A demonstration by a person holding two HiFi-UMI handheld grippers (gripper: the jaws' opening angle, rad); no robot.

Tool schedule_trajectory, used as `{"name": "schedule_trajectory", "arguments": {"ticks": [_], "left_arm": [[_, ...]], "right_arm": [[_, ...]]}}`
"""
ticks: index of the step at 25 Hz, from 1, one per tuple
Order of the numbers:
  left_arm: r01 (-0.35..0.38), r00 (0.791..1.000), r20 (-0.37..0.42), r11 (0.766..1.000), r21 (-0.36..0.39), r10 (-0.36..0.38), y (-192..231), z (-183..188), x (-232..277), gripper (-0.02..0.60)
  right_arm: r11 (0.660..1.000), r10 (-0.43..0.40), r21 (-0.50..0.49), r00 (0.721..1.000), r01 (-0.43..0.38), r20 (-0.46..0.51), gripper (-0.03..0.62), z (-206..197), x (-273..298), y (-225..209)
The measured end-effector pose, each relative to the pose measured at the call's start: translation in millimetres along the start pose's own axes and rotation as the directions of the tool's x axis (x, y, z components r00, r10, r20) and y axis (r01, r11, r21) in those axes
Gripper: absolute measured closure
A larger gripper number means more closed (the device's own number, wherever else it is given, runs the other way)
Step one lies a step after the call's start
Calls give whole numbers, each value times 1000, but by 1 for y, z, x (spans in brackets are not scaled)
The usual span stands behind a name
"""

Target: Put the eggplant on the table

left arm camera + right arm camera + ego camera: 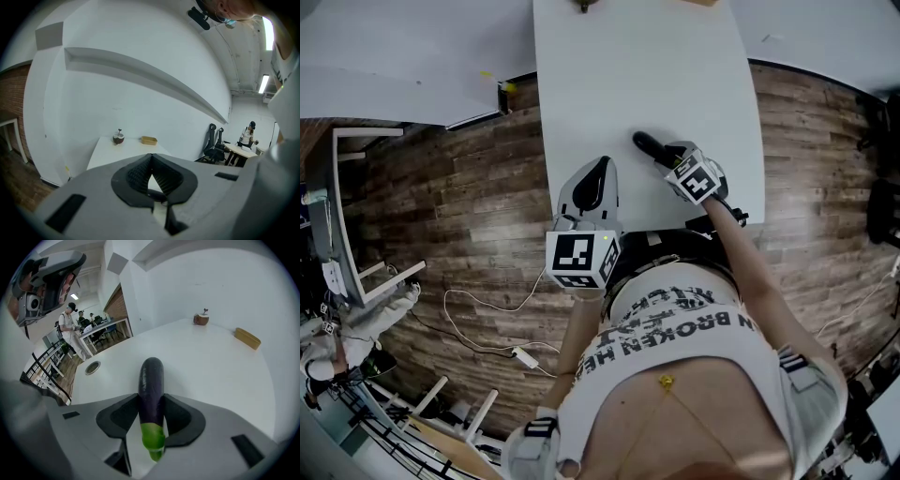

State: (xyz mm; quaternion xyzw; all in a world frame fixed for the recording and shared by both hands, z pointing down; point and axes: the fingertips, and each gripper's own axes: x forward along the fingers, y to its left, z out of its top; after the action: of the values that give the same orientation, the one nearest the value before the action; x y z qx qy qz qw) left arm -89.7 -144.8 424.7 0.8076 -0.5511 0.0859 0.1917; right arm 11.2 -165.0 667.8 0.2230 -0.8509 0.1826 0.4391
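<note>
Your left gripper hangs with jaws together while your right gripper clamps the eggplant over the table near its front edge, unreleased.

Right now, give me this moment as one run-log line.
right tongs: shut on eggplant | eggplant: over white table, not released | left tongs: shut, empty

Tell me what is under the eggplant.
Bare white table lies under the eggplant, held in the right gripper. Its underside is hidden, so whether it touches the table cannot be told.
</note>
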Motion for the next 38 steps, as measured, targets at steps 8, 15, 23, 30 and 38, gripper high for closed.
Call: {"name": "schedule_trajectory", "arguments": {"ticks": [8,15,23,30,38], "left_arm": [[-3,1000,0,1000,1,3,1,0,-2,583],[-6,1000,0,1000,-4,6,2,0,-3,583],[-6,1000,1,1000,-3,6,-1,-3,-3,583],[-7,1000,3,1000,-4,7,0,-1,-3,583],[-7,1000,5,1000,-3,7,-1,-2,-5,583]], "right_arm": [[1000,4,15,1000,-3,-21,428,-9,6,-1],[1000,9,18,1000,-8,-20,428,-8,5,-2],[1000,10,20,1000,-10,-18,428,-10,6,-2],[1000,12,20,1000,-12,-17,428,-9,6,-3],[1000,12,19,1000,-12,-17,428,-10,6,-1]]}}
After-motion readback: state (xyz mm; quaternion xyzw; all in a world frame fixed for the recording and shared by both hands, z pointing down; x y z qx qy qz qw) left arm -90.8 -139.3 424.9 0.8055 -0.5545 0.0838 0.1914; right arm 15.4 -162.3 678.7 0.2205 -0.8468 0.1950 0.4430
